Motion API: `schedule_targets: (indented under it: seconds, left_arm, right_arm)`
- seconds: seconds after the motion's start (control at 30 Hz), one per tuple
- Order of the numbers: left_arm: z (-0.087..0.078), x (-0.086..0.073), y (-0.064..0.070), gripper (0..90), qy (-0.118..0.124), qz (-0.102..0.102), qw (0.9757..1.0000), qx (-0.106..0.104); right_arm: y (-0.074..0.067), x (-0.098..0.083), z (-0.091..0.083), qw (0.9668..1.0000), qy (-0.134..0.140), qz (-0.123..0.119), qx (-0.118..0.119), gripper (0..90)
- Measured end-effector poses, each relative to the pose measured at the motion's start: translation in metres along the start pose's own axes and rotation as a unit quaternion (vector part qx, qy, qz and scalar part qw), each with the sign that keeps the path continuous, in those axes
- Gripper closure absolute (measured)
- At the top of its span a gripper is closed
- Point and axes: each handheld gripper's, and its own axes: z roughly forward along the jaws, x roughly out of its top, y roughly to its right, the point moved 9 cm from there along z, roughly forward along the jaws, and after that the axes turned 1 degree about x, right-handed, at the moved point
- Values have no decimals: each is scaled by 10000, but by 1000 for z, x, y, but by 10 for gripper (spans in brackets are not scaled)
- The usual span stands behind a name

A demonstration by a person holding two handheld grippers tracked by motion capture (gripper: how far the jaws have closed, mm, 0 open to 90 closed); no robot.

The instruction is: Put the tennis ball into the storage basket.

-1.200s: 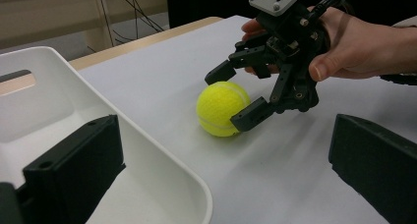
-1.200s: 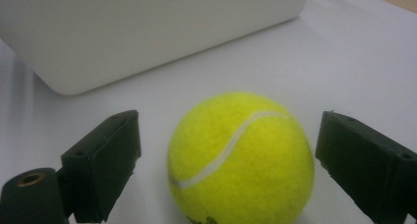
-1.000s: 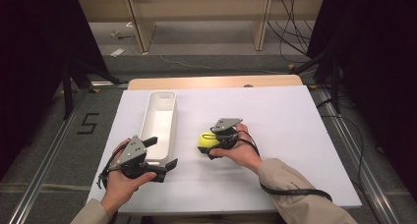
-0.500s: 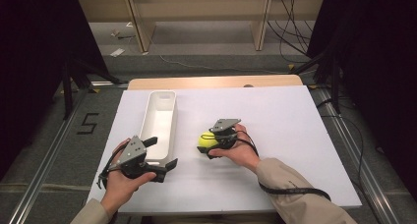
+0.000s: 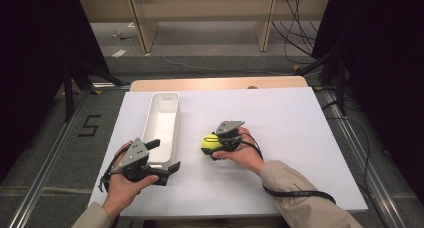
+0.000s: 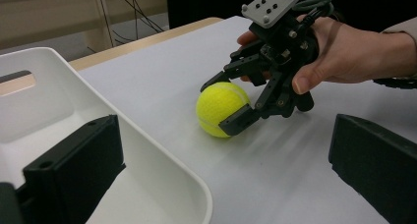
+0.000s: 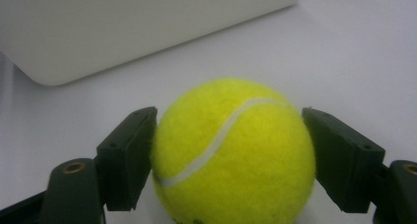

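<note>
Right tool [image 5: 214, 149] newly clamped, ball's [image 5: 209, 144] underside hidden.

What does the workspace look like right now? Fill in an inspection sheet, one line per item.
Surface: white table top, flat.
Job's things: tennis ball resting on the table; white bin beside it.
Clutter: nothing seen.
Grippers: right gripper jaws have just been closing and now press on the ball; left gripper open, its jaws straddling the bin's near wall.
Cables: cable trailing over the right sleeve.
Surroundings: wooden frame, floor cables behind.
</note>
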Motion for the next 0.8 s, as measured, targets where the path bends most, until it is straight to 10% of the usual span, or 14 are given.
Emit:
schedule_targets:
  seconds: [0.8]
  left_arm:
    - [0, 0, 0, 0, 12, -25, 10000, 10]
  right_arm:
    - [1, 9, -7, 9999, 103, -36, -59, 274]
